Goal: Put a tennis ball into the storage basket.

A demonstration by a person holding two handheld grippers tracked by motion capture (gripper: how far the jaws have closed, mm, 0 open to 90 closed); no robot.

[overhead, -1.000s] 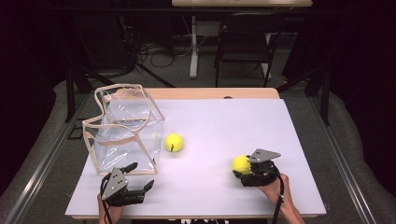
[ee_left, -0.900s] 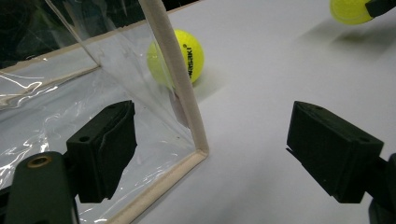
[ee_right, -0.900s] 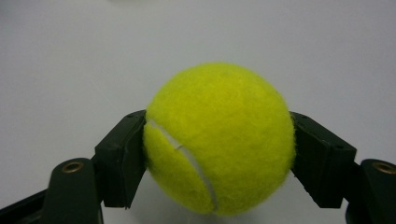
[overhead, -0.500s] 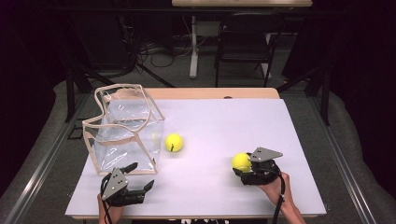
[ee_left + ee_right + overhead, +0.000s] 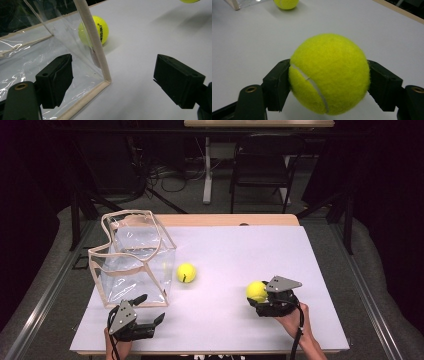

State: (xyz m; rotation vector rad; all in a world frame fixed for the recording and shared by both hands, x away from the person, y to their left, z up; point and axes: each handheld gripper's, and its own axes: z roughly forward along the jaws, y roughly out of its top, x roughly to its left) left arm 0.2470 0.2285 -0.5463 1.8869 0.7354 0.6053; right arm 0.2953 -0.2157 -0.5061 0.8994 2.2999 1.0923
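Note:
My right gripper [image 5: 257, 296] at the table's front right is shut on a yellow tennis ball [image 5: 256, 291]. In the right gripper view the ball [image 5: 329, 75] sits squeezed between both black pads [image 5: 278, 85]. A second tennis ball [image 5: 186, 273] lies loose on the white tabletop beside a clear plastic bag with beige trim [image 5: 132, 257]. My left gripper [image 5: 151, 307] rests open at the front left, just in front of the bag. In the left gripper view its jaws [image 5: 120, 75] straddle the bag's near corner trim [image 5: 98, 52], with the loose ball [image 5: 103, 28] beyond.
The white sheet covers a wooden table [image 5: 225, 220] whose far edge shows bare. A chair [image 5: 262, 167] and a table leg [image 5: 206, 170] stand on the floor behind. Open tabletop lies between the two grippers.
The right gripper and its ball have edged very slightly away from the front edge. The left gripper, the bag and the loose ball have kept still.

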